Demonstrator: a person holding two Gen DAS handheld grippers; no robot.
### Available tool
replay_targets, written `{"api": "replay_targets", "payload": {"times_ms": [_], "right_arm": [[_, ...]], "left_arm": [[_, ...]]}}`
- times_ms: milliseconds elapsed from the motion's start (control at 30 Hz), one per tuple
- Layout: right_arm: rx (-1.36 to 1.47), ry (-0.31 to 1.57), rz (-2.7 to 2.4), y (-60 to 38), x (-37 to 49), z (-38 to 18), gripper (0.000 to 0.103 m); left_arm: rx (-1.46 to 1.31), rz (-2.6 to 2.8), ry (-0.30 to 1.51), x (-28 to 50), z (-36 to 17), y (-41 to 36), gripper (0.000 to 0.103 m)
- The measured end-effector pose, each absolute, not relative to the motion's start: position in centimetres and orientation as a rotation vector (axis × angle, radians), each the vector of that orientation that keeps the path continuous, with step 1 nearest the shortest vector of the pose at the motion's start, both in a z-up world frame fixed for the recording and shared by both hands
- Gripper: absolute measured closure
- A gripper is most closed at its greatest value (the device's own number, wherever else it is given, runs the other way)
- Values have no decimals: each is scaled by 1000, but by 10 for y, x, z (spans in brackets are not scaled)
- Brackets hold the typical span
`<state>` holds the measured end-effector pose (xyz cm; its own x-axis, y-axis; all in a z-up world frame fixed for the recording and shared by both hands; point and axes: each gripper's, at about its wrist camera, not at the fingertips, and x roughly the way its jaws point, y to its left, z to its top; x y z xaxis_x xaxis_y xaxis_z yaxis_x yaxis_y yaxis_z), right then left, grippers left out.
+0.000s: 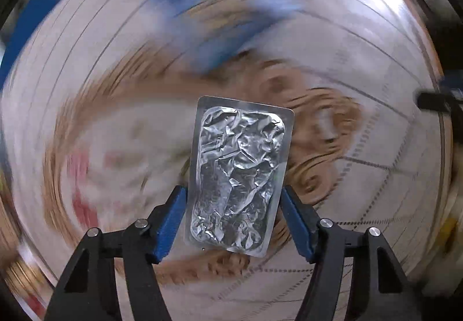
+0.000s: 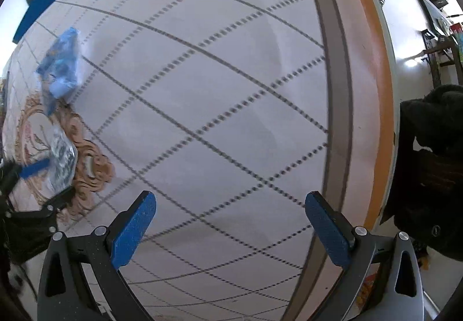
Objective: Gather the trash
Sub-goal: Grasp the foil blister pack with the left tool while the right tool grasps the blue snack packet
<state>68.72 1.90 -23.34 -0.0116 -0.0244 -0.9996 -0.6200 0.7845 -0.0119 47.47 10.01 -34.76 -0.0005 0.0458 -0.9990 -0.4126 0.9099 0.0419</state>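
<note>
left tongs (image 1: 233,218) clenched on foil pack (image 1: 238,176) held above the rug (image 2: 217,89), right tongs (image 2: 230,229) released; keep grip firm, then get blue wrapper (image 2: 60,60) near rug's far-left edge.

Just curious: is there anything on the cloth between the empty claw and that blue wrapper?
No. In the right wrist view only bare patterned tablecloth stretches from the right claw to the blue wrapper.

A diamond-lined carpet (image 2: 220,95) with tan floral scrolls (image 2: 95,173) meets pale floor (image 2: 405,40).
</note>
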Motion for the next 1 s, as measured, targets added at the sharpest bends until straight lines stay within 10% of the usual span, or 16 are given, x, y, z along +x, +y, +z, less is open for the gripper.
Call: {"api": "replay_targets", "payload": {"times_ms": [300, 600, 833, 1000], "right_arm": [[-495, 1464, 622, 117, 680, -215, 0], [-490, 1399, 666, 189, 640, -224, 0], [-501, 1362, 664, 198, 619, -238, 60], [-437, 1372, 708, 177, 611, -229, 77]], "left_arm": [[-900, 912, 1266, 345, -341, 170, 39], [-889, 937, 1282, 362, -339, 189, 30], [-813, 926, 1253, 347, -334, 162, 40], [-766, 964, 1216, 344, -313, 143, 40]]}}
